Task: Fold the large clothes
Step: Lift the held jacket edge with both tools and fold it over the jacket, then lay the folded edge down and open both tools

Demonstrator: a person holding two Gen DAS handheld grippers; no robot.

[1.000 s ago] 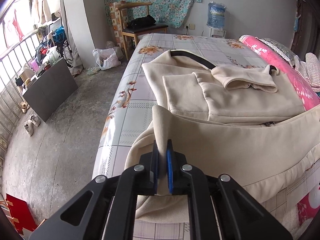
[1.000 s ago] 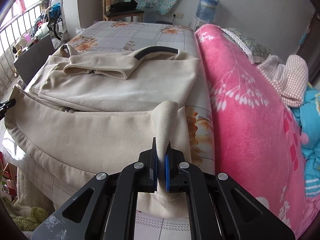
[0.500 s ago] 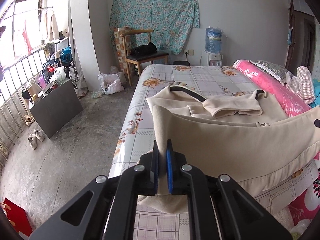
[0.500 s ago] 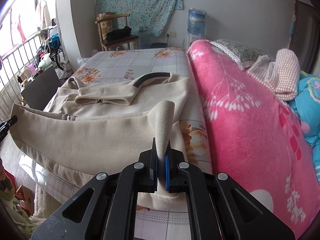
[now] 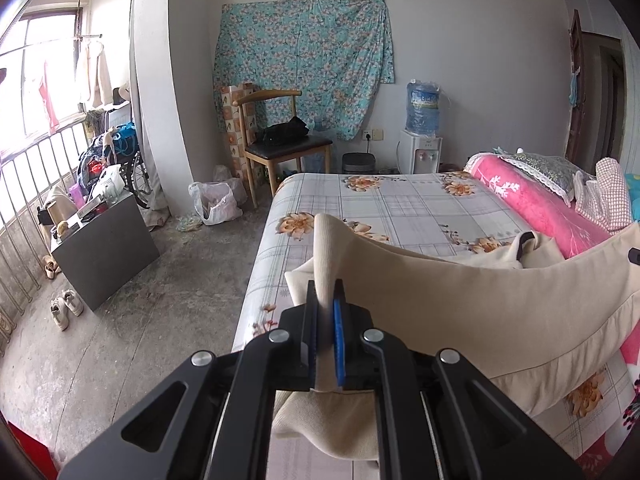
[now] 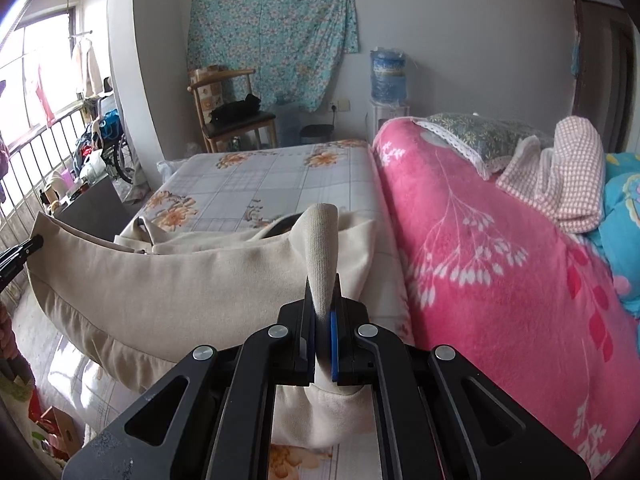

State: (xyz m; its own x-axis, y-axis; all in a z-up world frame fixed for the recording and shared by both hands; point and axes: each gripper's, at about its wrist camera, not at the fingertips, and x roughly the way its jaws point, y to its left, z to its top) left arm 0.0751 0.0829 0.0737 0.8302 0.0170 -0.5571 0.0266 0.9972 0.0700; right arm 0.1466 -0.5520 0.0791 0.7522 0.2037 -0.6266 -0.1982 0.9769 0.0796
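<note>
A pale-walled bedroom with a bare grey concrete floor (image 5: 132,320) holds a bed (image 5: 400,204) covered in a grey checked sheet printed with orange flowers, its flat top mostly bare at the far end. A turquoise floral cloth (image 5: 304,60) hangs on the back wall above a wooden chair (image 5: 280,148) with a black bag on its seat, and a water dispenser (image 5: 422,136) carrying a blue bottle stands to the right of the chair. Along the right side of the bed lies a rolled pink floral blanket (image 6: 500,264), with a patterned pillow (image 6: 480,132) and a folded pink checked cloth (image 6: 560,176) on top of it. On the left a railing (image 5: 24,200) runs below a bright window, with a dark cabinet (image 5: 104,248), a wheelchair (image 5: 132,168), a white plastic bag (image 5: 216,204) and pairs of shoes (image 5: 64,308) on the floor nearby. The beige coat (image 5: 460,304) lies on the near part of the bed, its hem edge raised off the mattress and stretched in a shallow sag between the two grippers, while the rest, with its dark-lined collar, rests on the sheet behind. The left gripper (image 5: 326,320) is clamped tight on one corner of that hem, and the right gripper (image 6: 322,312) is clamped likewise on the other corner, a tongue of fabric standing up between each pair of blue-padded jaws
</note>
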